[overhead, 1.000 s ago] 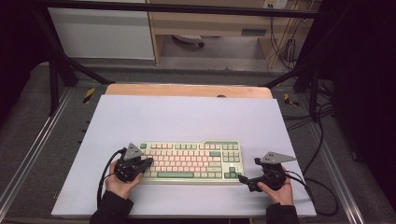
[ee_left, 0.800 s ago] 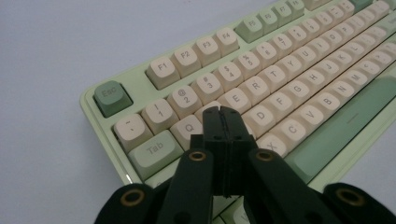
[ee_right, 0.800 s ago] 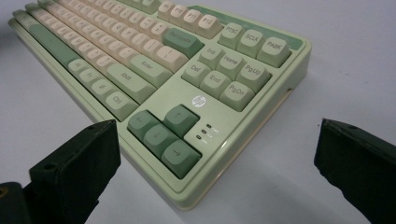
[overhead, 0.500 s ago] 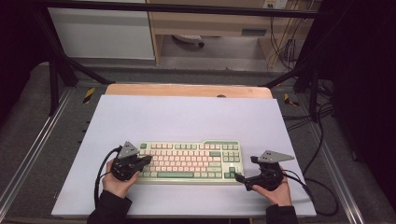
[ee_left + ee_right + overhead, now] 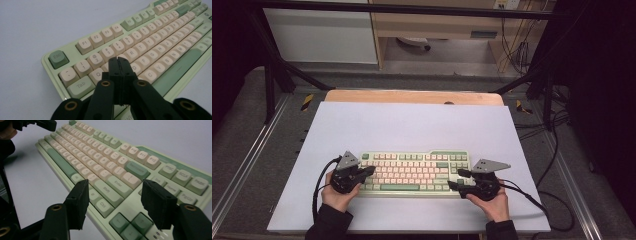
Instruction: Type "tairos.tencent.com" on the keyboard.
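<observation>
A pale green keyboard (image 5: 414,172) with cream and green keys lies on the white mat (image 5: 412,125), near the front. My left gripper (image 5: 371,171) rests at its left end. In the left gripper view the jaws are shut (image 5: 119,60), tips together just above the Q/W keys of the keyboard (image 5: 150,42), with nothing between them. My right gripper (image 5: 455,179) is at the keyboard's right end. Its jaws (image 5: 117,195) have just been closing and stand partly apart over the Shift and Ctrl keys of the keyboard (image 5: 100,157), pads touching nothing.
A wooden board edge (image 5: 412,96) runs behind the mat. Metal frame rails (image 5: 247,160) flank the table. Loose cables (image 5: 552,200) trail off the right side. A black cable (image 5: 318,187) loops from the left gripper.
My right gripper has moved left, up to the keyboard's right end, and its jaws have narrowed. The left gripper and the keyboard have stayed where they were.
</observation>
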Tool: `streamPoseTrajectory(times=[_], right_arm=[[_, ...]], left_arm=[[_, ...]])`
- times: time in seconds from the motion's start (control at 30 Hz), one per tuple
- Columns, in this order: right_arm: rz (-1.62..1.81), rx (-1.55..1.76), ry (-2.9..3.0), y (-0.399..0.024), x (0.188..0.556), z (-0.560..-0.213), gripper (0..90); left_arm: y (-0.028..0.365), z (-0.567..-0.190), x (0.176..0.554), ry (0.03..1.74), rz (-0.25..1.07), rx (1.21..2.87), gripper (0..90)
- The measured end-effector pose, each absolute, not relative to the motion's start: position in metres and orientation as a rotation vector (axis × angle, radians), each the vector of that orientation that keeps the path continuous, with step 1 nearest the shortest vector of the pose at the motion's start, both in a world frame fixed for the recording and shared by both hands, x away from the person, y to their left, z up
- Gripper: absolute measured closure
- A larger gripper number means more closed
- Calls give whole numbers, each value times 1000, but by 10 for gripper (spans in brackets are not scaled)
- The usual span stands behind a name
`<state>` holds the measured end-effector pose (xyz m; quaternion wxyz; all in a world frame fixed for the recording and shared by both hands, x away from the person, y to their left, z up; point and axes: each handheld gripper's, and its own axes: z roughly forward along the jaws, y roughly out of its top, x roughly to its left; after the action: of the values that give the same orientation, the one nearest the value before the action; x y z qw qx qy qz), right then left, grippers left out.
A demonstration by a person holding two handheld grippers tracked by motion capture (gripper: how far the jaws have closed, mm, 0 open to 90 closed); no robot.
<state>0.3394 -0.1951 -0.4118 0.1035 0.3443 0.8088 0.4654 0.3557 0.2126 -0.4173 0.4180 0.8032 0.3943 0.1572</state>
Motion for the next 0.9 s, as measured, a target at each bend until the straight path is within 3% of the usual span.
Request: streamPoseTrajectory(times=[0.23, 0.43, 0.9], right_arm=[[1371, 1018, 2423, -180, 342, -411, 526], [1396, 1024, 2417, -164, 347, -405, 662], [1419, 1010, 2405, -128, 354, -399, 796]], left_arm=[[211, -419, 356, 985, 389, 2019, 900], [212, -419, 356, 987, 385, 2009, 900], [210, -419, 355, 982, 381, 2013, 900]])
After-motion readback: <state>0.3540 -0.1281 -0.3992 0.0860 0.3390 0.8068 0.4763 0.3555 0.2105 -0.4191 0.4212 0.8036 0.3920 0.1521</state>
